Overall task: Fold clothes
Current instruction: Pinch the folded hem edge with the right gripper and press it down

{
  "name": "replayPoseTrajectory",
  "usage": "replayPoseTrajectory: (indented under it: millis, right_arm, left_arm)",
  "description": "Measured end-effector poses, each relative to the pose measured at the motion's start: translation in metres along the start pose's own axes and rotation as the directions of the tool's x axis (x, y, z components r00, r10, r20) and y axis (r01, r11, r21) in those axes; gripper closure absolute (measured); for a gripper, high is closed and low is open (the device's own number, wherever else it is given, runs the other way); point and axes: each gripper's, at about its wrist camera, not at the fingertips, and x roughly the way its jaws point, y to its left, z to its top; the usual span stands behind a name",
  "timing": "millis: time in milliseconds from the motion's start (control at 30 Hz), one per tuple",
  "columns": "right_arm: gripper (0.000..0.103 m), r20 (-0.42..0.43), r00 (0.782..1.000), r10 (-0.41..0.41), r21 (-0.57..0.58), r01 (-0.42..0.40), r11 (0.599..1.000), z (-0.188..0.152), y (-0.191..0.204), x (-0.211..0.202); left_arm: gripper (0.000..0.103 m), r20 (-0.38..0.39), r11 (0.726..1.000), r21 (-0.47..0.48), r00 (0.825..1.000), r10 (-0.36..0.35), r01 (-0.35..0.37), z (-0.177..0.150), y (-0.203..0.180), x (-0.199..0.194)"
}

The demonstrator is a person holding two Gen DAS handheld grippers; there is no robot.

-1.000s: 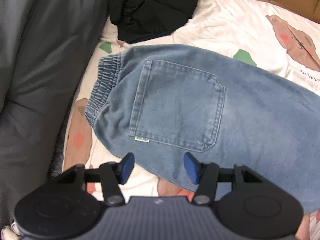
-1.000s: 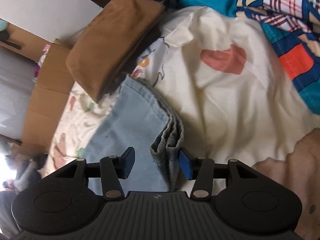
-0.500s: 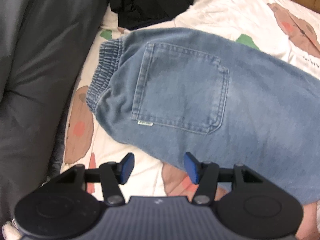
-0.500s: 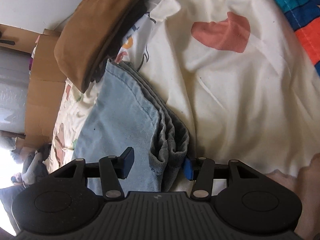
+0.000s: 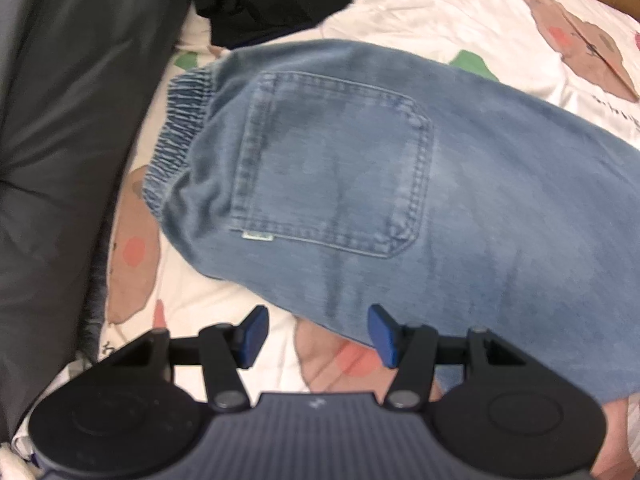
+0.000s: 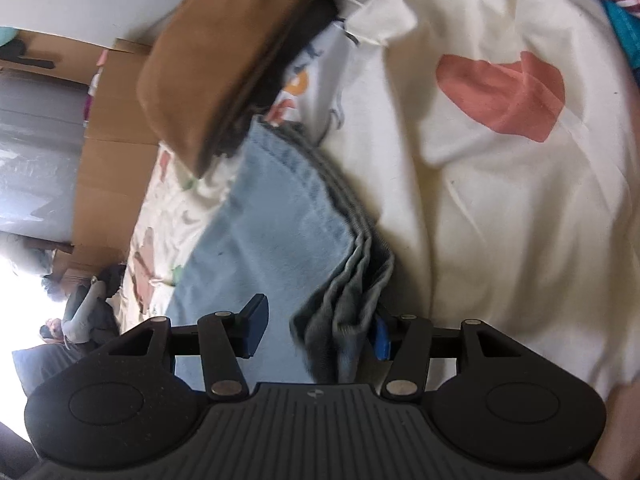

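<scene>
Jeans lying flat on the bed sheet, long axis running waistband to hems. Hem stack sitting between R gripper jaws, half open, not pinching yet. L gripper hovering half open, empty, just beside the seat edge. R nearer.

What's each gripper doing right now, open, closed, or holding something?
Left gripper: open, empty, at the edge of the jeans.
Right gripper: open, the jeans' hem between its pads, not clamped.
</scene>
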Motion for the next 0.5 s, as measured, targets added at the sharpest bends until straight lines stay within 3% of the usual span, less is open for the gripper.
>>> replayPoseTrajectory:
  millis: [267,500]
  right_arm:
    - [0.048,-0.062,0.998,-0.003,-0.015,0.002,1.0,0.017,-0.005,0.022]
    - [0.049,-0.061,0.997,0.055,-0.016,-0.056,0.998,0.013,0.004,0.005]
  left_arm:
    - [0.045,-0.012,1.0,-0.007,1.0,-0.002,0.002,0.0,0.001,0.003]
    - [0.045,-0.02,1.0,-0.006,1.0,-0.007,0.007,0.003,-0.001,0.012]
